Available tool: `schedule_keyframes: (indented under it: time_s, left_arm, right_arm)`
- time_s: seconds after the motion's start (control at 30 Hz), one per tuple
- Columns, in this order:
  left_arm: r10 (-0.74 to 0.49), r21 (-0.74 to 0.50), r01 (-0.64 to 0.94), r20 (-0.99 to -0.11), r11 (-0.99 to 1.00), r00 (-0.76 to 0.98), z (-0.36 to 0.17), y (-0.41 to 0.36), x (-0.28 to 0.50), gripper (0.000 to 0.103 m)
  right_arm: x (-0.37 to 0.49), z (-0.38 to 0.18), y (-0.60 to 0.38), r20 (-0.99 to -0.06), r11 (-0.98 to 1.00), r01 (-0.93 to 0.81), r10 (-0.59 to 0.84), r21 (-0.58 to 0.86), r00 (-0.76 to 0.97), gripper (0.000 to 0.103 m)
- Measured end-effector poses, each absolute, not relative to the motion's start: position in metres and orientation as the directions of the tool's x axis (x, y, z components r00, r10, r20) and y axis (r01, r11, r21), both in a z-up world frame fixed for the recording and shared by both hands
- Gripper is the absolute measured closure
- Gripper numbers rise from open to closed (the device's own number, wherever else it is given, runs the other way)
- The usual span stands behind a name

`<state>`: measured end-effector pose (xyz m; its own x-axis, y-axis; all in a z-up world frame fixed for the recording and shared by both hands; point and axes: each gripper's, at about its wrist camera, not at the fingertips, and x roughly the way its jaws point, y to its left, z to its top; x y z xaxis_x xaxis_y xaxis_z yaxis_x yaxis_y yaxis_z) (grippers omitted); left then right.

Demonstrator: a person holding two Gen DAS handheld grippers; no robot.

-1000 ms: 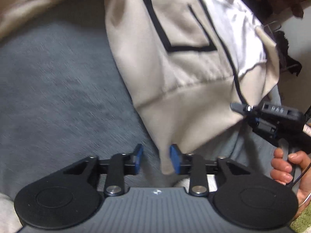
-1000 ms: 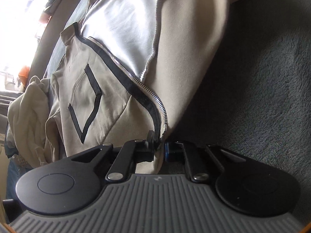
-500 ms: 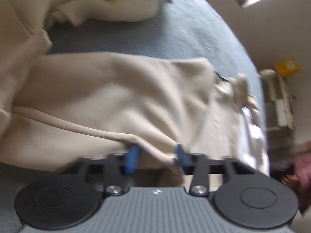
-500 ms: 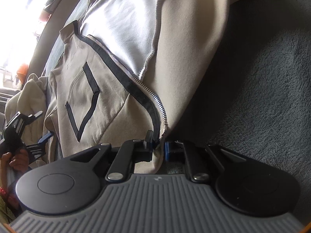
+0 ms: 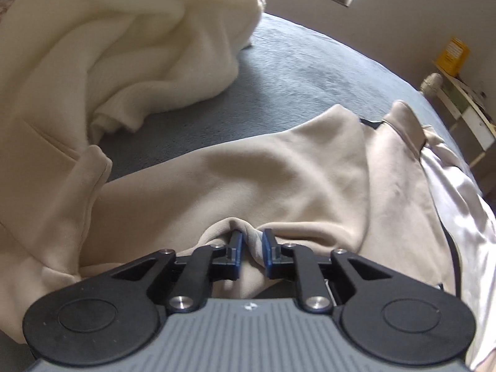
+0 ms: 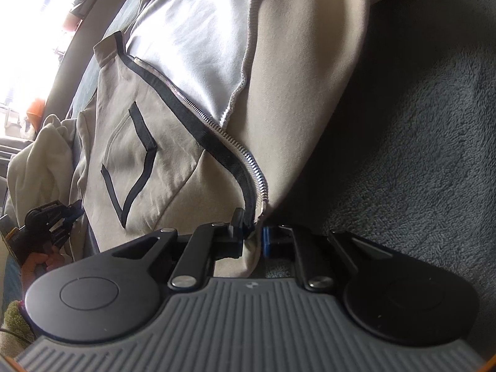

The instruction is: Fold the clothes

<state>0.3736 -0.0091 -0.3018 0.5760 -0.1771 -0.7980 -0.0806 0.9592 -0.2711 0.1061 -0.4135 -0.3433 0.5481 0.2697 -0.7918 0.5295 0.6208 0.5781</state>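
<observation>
Grey fleece bedding (image 5: 310, 93) covers the bed, with a pale wall and a bright window behind it. On it lies a beige zip-up jacket (image 5: 279, 179), spread out with its white lining (image 6: 198, 40) showing and a black-edged zipper (image 6: 217, 136) running toward the hem. A cream fleece blanket (image 5: 124, 46) is heaped at ten o'clock from the left gripper (image 5: 251, 249). A ridge of the jacket's cloth stands between its blue pads (image 5: 237, 252), dead ahead at twelve o'clock; the jaws are opening, and I cannot tell whether they press the cloth. The right gripper (image 6: 252, 238) is clenched on the jacket's hem at the zipper's bottom end, the garment stretching away toward eleven o'clock.
</observation>
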Motion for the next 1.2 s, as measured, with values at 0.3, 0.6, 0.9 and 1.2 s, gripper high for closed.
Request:
schedule_keyframes:
  time_s: [0.3, 0.6, 0.9, 1.2]
  left_arm:
    - [-0.217, -0.162, 0.144, -0.736, 0.976, 0.641, -0.246, -0.024, 0.296, 0.054]
    - [-0.427, -0.112, 0.573, -0.785, 0.811, 0.450, -0.263, -0.120, 0.216, 0.056]
    - [-0.332, -0.065, 0.566, -0.862, 0.822, 0.384, -0.307, -0.133, 0.204, 0.058]
    - [-0.323, -0.064, 0.556, -0.866, 0.829, 0.382, -0.306, -0.134, 0.207, 0.054]
  right_arm:
    - [0.089, -0.326, -0.415, -0.770, 0.624, 0.512, 0.245, 0.590, 0.589, 0.088]
    - [0.065, -0.261, -0.398, -0.760, 0.846, 0.372, 0.059, 0.383, 0.648, 0.089]
    - [0.123, -0.297, -0.348, -0.837, 0.988, 0.119, 0.015, 0.095, 0.548, 0.093]
    - [0.126, -0.289, -0.342, -0.840, 0.998, 0.063, -0.046, -0.014, 0.540, 0.095]
